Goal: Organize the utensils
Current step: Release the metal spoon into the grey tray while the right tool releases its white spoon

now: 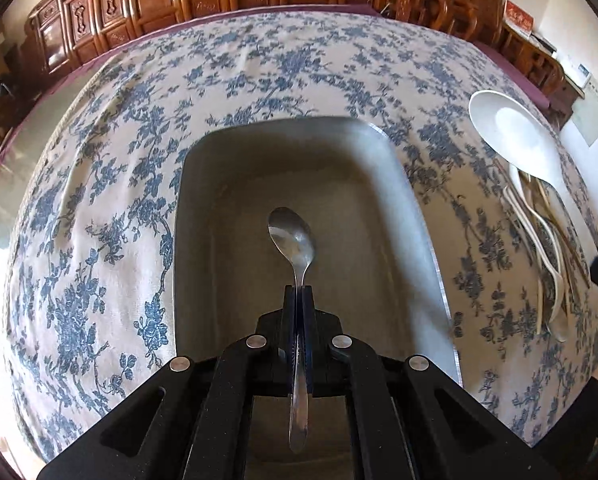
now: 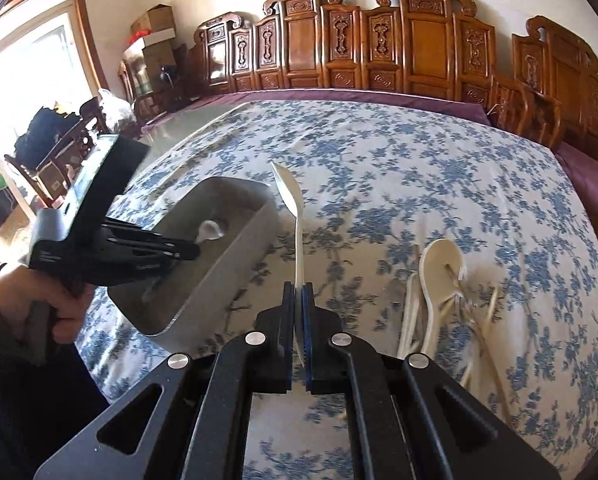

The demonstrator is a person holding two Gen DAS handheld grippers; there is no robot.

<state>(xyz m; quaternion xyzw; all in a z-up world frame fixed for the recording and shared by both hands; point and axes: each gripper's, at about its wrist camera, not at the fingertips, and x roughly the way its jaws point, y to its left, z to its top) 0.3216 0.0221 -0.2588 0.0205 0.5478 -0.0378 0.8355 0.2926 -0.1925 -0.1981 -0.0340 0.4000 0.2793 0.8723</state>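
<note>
The left gripper (image 1: 298, 289) clamped a shiny steel spoon (image 1: 293, 240) by its slim handle above the smooth grey rectangular bin (image 1: 399, 184). The right gripper (image 2: 297, 286) pinched a glossy white spoon (image 2: 295, 216) over the floral-clothed desk (image 2: 419, 168), beside the bin.

A table carries everything, covered by a white cloth (image 2: 439, 184) printed with blue flowers, with a purple edge along its far side. A grey metal tray (image 1: 403, 196) sits directly on the cloth. Well to its right lies a loose pile of utensils (image 2: 451, 300): a large white ladle (image 1: 511, 136), slim white spoons and pale chopsticks, overlapping one another.
</note>
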